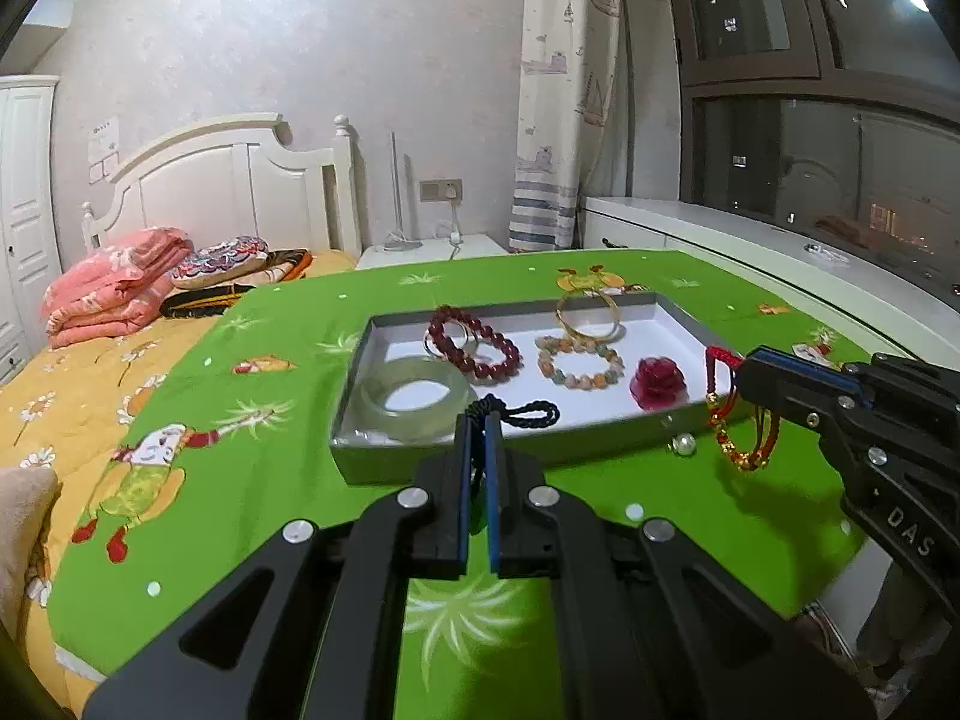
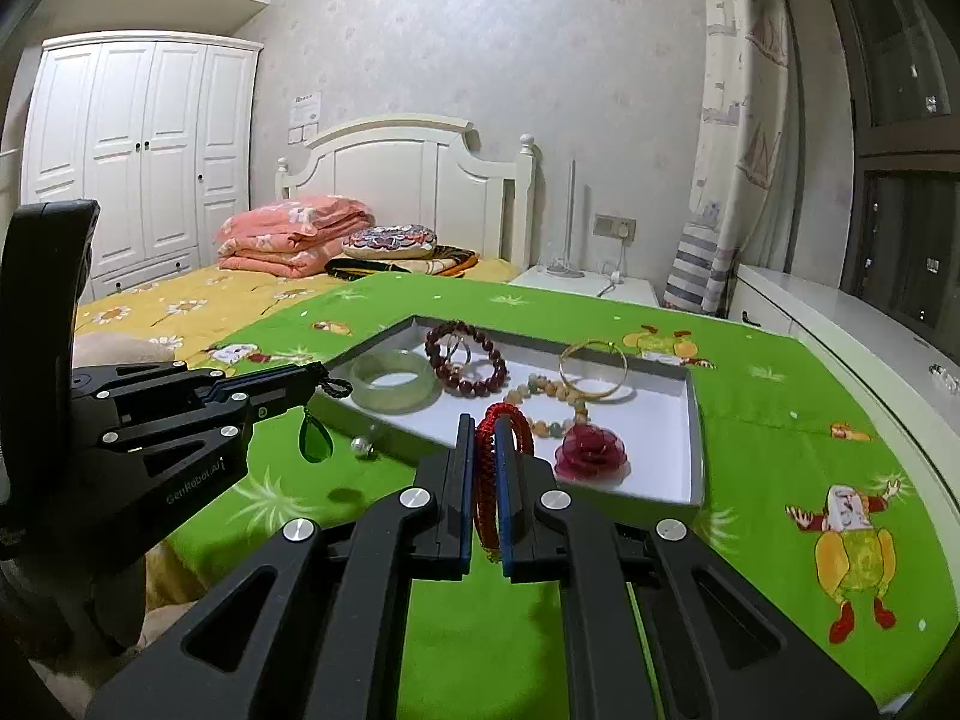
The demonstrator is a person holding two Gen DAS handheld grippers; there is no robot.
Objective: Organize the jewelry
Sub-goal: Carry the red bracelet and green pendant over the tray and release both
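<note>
A green cartoon-print cloth [image 1: 270,372] covers the tabletop at mid-frame, with a yellow-sheeted bed [image 2: 198,300] and white wardrobe [image 2: 138,150] at upper left. The shallow grey tray [image 1: 654,300] holds a pale jade bangle [image 1: 414,399], dark red bead bracelet [image 1: 480,345], gold bangle [image 1: 588,315], pastel bead bracelet [image 1: 585,363] and red flower brooch [image 1: 660,384]. The left gripper [image 1: 478,426] has its jaws clamped on a black cord with a green pendant [image 2: 315,441]; the right gripper [image 2: 482,429] has its jaws clamped on a red braided bracelet [image 2: 504,420]. A pearl [image 1: 684,444] lies just before the tray.
</note>
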